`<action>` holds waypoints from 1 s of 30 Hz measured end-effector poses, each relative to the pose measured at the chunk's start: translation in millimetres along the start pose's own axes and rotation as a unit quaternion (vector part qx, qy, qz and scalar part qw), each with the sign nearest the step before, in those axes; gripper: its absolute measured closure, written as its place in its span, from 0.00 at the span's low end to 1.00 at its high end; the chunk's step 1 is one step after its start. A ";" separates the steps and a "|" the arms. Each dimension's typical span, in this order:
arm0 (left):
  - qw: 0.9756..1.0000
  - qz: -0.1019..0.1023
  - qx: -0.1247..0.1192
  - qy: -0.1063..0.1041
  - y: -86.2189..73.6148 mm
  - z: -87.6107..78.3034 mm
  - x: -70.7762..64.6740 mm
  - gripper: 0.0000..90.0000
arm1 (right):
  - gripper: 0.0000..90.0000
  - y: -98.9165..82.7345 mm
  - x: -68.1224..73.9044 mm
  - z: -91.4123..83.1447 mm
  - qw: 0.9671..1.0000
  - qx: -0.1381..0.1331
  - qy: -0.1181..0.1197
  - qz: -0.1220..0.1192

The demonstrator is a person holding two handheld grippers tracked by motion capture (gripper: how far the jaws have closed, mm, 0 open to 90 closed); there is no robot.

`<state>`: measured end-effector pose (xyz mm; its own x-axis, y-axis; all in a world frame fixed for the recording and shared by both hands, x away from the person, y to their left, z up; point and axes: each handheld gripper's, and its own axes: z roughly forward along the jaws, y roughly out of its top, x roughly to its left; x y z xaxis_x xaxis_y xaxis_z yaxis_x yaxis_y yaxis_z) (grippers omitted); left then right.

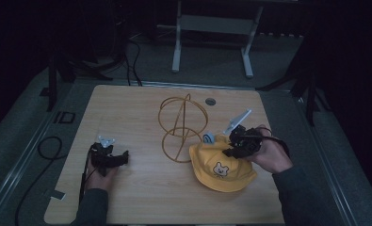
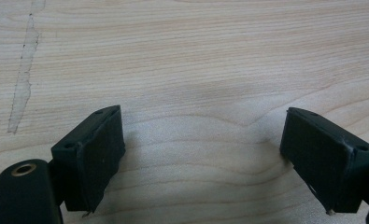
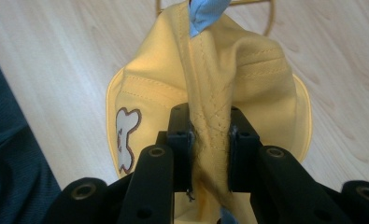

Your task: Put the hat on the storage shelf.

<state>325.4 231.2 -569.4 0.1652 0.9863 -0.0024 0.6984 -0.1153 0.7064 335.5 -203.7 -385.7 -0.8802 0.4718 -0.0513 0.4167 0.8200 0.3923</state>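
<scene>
Yellow hat [image 1: 223,167] with a bear patch, no legible writing, is pinched by the right gripper [image 3: 209,140]; left gripper [image 2: 203,158] fingers spread apart.

wooden table [image 1: 141,197], yellow hat [image 1: 221,169], gold wire stand [image 1: 181,127]

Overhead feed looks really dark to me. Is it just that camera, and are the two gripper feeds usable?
High view: dim and underexposed, the surroundings near black, though the yellow hat and wire stand are still readable. Left gripper view: bright, with the table grain sharp. Right gripper view: well lit, the hat's stitching crisp between the right gripper jaws.
</scene>
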 end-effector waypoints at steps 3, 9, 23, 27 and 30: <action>1.000 0.000 0.000 0.000 0.0 0.0 0.0 0.15 | 0.84 -0.9 -5.0 -4.4 1.000 -0.001 -0.008 0.009; 1.000 0.000 0.000 0.000 0.0 0.0 0.0 0.15 | 0.84 -2.7 -15.6 -9.8 0.999 0.000 -0.030 0.024; 1.000 0.000 0.000 0.000 0.0 0.0 0.0 0.15 | 0.85 -5.0 -34.8 -22.8 0.997 -0.008 -0.057 0.056; 1.000 0.000 0.000 0.000 0.0 0.0 0.0 0.15 | 0.85 -4.3 -40.2 -26.7 0.996 -0.010 -0.061 0.060; 1.000 0.000 0.000 0.000 0.0 0.0 0.0 0.15 | 0.85 -3.7 -42.7 -29.0 0.996 -0.011 -0.062 0.063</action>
<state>325.4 231.2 -569.4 0.1650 0.9863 -0.0028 0.6985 -0.1148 0.7063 365.0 -236.2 -358.3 -0.7854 0.6087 -0.1128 0.5167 0.7449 0.4221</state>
